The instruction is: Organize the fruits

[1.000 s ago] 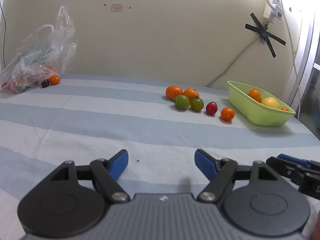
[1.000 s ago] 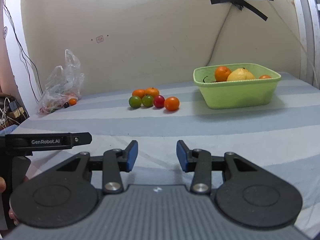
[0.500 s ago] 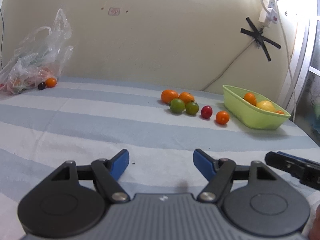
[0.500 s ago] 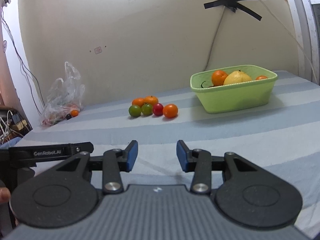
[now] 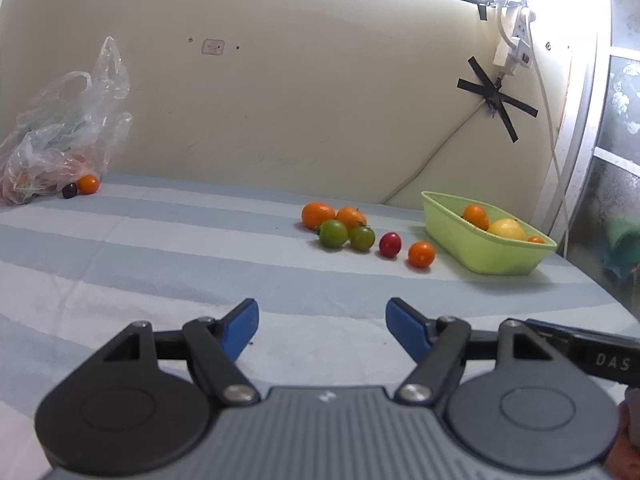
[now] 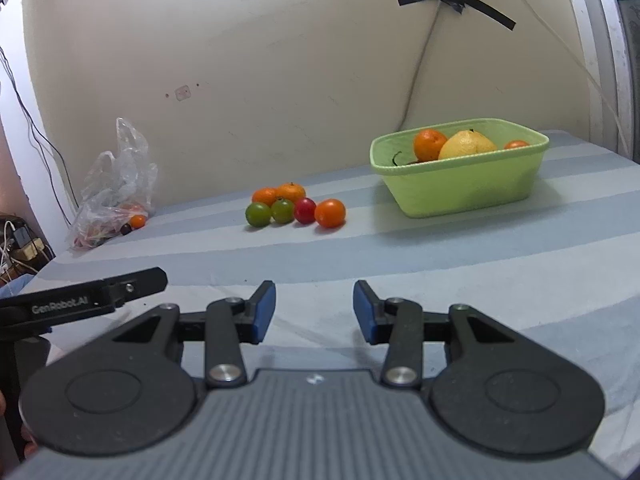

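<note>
Over striped surface (image 5: 160, 256), near edge: my left tool (image 5: 322, 330) empty, gap slightly narrowed just now; right tool (image 6: 314, 312) open, empty, unmoved. Loose fruits (image 5: 362, 236) far ahead, well apart, beside green basket (image 5: 492, 258). Basket view shifted; approach not begun.

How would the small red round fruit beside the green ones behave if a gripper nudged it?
The small red round fruit looks smooth and round, so it would probably roll across the flat striped cloth. Its glossy skin may slip between pads.
</note>
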The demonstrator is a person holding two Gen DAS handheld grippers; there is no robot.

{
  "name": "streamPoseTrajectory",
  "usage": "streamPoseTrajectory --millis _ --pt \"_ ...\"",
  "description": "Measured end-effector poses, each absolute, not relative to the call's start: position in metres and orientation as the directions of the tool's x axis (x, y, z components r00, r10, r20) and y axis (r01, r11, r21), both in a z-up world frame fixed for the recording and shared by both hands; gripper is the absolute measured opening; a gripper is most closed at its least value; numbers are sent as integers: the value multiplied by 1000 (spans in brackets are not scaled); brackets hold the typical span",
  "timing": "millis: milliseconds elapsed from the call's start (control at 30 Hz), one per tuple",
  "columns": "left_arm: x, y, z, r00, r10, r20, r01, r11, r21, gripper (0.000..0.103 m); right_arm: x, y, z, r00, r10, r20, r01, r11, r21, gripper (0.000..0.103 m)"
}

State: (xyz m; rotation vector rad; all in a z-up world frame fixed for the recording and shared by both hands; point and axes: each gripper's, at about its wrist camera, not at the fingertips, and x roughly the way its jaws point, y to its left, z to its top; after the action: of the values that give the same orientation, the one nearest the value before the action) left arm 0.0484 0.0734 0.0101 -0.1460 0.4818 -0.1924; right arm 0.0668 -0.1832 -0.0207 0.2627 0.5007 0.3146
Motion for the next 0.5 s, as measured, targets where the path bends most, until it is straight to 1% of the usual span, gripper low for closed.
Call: streamPoseTrajectory --millis 267,500 --pt "47 73 11 869 -235 -435 163 967 -197 72 69 -184 -22 827 336 -451 -208 928 310 46" --pt "47 73 11 863 -251 -438 181 964 -197 74 71 -181 -23 815 349 -463 -224 926 304 46"
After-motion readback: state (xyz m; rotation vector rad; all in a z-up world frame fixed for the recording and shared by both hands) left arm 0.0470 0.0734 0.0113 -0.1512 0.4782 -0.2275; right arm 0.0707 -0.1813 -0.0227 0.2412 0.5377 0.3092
